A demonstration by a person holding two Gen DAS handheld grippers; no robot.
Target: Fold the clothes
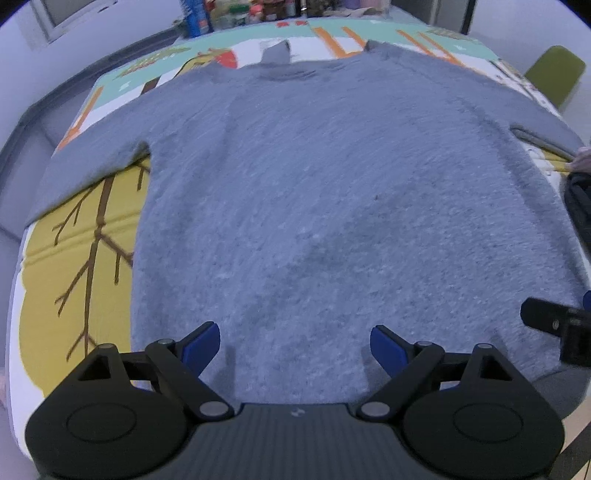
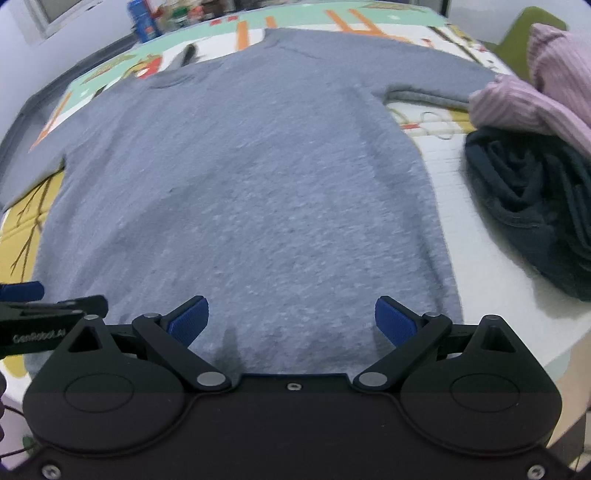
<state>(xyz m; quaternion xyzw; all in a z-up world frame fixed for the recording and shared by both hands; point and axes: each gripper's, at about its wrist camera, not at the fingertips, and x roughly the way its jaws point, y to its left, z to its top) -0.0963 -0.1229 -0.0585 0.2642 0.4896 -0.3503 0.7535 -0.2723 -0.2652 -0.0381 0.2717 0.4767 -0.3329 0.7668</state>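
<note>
Across the printed mat (image 1: 85,236) a fuzzy grey sweater (image 1: 332,206) lies flat (sleeves cut off at frame edges); left gripper (image 1: 295,347) and right gripper (image 2: 291,321) gape wide over its hem, holding nothing.

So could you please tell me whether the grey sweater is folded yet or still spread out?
Spread out. The grey sweater lies flat on the patterned mat, both sleeves extended sideways, no fold visible.

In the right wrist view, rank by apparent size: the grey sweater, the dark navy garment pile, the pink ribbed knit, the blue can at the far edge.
1. Grey knit sweater, spread flat
2. Dark navy crumpled garment pile
3. Pink ribbed knit, partly cut off, so unsure against the navy pile
4. Blue can, farthest away, so it looks small
</note>
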